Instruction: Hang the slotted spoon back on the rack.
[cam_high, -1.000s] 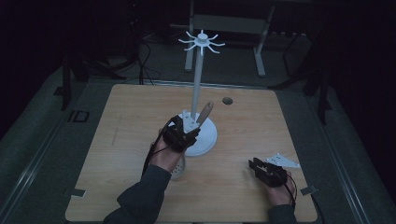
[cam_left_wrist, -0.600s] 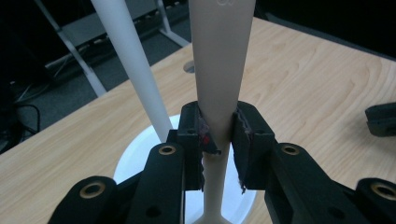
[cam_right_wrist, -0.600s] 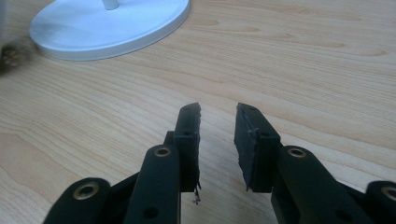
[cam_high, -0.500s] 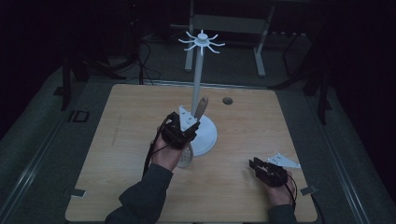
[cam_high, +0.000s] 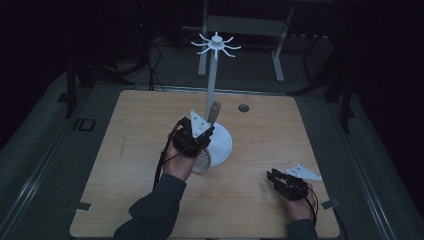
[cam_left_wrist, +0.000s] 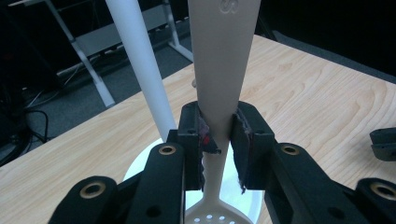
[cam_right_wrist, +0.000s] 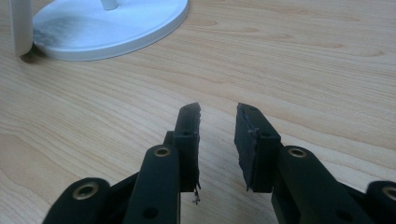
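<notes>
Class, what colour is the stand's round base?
White; the base shows best in the right gripper view.

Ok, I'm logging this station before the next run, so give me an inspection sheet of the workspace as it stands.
Surface: wooden table, one round hole.
Job's things: white hook stand; slotted spoon held upright beside its pole.
Clutter: nothing seen.
Grippers: left gripper shut on the spoon's handle; right gripper open, low over the table, holding nothing.
Cables: one trails from the left gripper along the forearm.
Surroundings: dark; metal frame legs behind.
</notes>
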